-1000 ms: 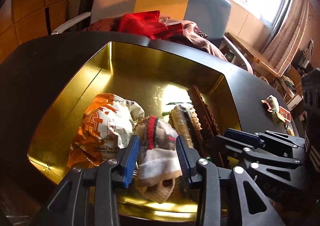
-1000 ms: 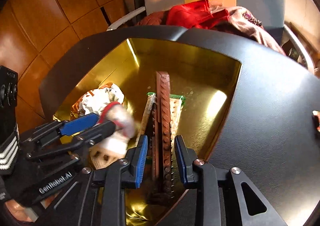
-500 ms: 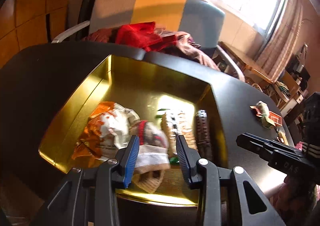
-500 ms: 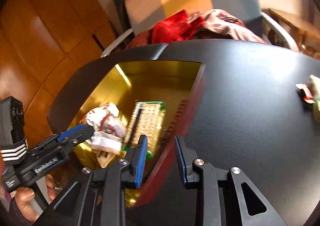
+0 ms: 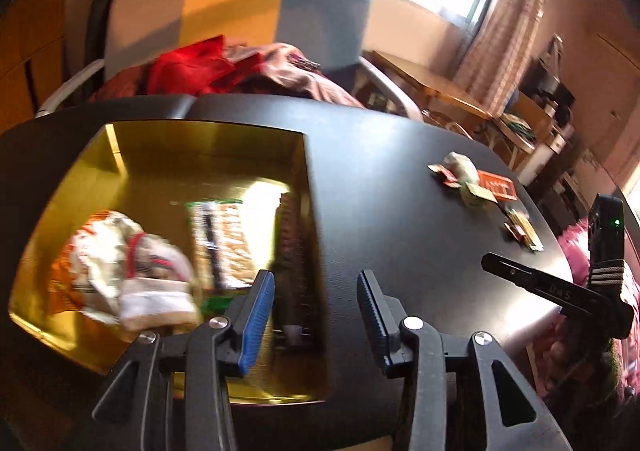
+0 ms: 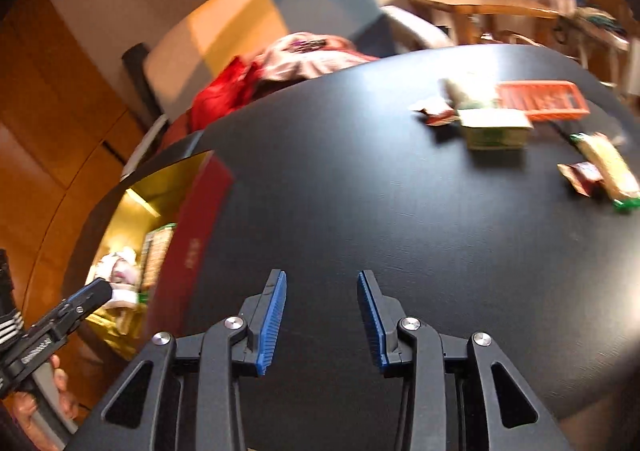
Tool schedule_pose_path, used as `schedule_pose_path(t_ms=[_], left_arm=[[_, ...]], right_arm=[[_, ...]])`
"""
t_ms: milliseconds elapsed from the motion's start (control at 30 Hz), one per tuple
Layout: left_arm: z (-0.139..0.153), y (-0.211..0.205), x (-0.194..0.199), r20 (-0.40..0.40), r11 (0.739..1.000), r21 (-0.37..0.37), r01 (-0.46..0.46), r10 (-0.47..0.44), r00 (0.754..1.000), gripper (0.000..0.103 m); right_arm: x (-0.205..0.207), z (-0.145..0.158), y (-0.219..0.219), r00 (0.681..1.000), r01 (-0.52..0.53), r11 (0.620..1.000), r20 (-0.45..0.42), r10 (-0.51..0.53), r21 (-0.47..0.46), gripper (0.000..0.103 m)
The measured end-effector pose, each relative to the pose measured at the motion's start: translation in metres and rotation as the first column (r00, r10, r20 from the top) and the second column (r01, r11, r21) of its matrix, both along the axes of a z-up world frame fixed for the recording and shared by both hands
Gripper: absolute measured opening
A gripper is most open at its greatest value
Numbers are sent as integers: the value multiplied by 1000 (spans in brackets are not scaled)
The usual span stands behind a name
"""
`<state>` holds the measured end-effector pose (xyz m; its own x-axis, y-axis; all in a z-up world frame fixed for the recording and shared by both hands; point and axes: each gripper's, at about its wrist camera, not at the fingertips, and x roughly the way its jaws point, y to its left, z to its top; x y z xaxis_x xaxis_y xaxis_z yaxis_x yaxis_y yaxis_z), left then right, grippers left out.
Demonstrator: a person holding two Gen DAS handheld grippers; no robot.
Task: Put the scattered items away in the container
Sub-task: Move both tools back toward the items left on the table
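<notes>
The gold-lined container sits at the left of the black table. In it lie a red-striped sock, an orange-white packet, a cracker pack and a brown brick strip. My left gripper hangs over the container's right rim, jaws opening, nothing between them. My right gripper is over bare table, jaws opening and empty. Scattered far right are an orange brick plate, a green-white box, a red wrapper and a cracker pack.
The container's outer wall is red. A chair piled with red and pink clothes stands behind the table. A wooden side table and clutter are at the back right. A hand holds the left gripper.
The left gripper let go of the sock, which now lies in the container, and shifted right. The right gripper released the brown brick strip and swung right over the table toward the scattered items.
</notes>
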<state>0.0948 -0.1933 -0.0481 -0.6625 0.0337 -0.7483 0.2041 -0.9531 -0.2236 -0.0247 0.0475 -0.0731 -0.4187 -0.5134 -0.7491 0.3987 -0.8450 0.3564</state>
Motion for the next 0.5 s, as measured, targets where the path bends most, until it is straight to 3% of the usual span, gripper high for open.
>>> schedule_pose_path(t_ms=[233, 500], left_arm=[[-6, 54, -24, 33, 989, -23, 143, -143, 989, 44], [2, 111, -67, 40, 953, -76, 292, -290, 956, 44]], right_arm=[[0, -5, 63, 992, 123, 992, -6, -123, 16, 41], [-7, -17, 127, 968, 251, 967, 9, -252, 31, 45]])
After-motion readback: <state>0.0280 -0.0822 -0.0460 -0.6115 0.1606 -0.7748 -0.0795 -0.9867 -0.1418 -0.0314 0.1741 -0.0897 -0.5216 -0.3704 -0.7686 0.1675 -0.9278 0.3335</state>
